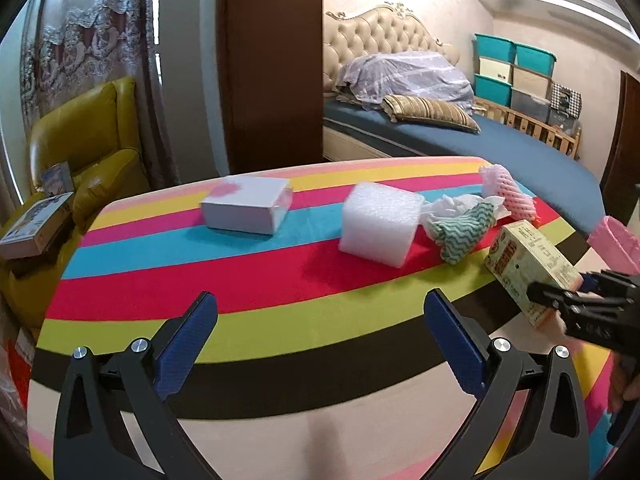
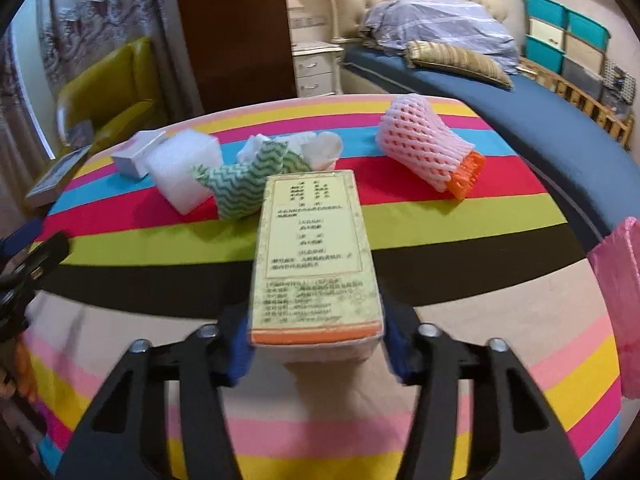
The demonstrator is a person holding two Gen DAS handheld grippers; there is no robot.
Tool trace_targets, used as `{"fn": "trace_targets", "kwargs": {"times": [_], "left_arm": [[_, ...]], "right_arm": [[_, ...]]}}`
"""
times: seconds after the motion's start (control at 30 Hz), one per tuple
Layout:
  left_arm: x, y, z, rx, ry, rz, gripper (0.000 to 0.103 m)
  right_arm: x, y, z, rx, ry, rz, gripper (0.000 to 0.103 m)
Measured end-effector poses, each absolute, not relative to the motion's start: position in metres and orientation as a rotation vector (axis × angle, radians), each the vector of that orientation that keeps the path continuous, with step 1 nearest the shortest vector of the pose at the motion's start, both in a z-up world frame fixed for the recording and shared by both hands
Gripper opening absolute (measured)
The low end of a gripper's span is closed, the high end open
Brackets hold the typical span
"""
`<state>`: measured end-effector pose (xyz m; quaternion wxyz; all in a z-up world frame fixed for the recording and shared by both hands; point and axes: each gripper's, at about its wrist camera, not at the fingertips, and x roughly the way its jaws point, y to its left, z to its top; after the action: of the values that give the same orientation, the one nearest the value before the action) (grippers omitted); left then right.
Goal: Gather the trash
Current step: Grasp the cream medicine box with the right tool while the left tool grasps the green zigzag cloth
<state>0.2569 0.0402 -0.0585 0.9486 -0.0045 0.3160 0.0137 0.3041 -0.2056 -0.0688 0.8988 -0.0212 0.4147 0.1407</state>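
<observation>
My right gripper (image 2: pixel 316 344) is shut on a yellow-green carton (image 2: pixel 312 256) with an orange end, held above the striped table; it also shows in the left wrist view (image 1: pixel 528 268). My left gripper (image 1: pixel 320 316) is open and empty above the table's near side. On the table lie a white box (image 1: pixel 246 208), a white foam block (image 1: pixel 380 228), a green zigzag cloth (image 1: pixel 464 232) with crumpled white tissue (image 2: pixel 320 146), and pink foam netting (image 2: pixel 424 148) with an orange piece (image 2: pixel 466 176).
The striped table (image 1: pixel 240 332) fills the foreground. A pink plastic bag (image 2: pixel 616 300) hangs at the table's right edge. A yellow armchair (image 1: pixel 88 148) with books stands at left. A bed (image 1: pixel 500 140) and stacked storage bins (image 1: pixel 516 72) are behind.
</observation>
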Motion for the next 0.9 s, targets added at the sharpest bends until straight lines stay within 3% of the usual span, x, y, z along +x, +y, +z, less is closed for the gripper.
{"fn": "trace_targets", "kwargs": {"times": [0.4, 0.8, 0.9], "left_arm": [[0.303, -0.035, -0.065, 0.034, 0.643, -0.136, 0.097], [0.366, -0.089, -0.082, 0.211, 0.719, -0.245, 0.077], [0.380, -0.088, -0.090, 0.201, 0.786, -0.230, 0.062]], "right_arm": [[0.275, -0.261, -0.052, -0.008, 0.744, 0.271, 0.049], [0.277, -0.300, -0.055, 0.066, 0.745, 0.241, 0.049], [0.278, -0.302, -0.054, 0.072, 0.740, 0.238, 0.049]]}}
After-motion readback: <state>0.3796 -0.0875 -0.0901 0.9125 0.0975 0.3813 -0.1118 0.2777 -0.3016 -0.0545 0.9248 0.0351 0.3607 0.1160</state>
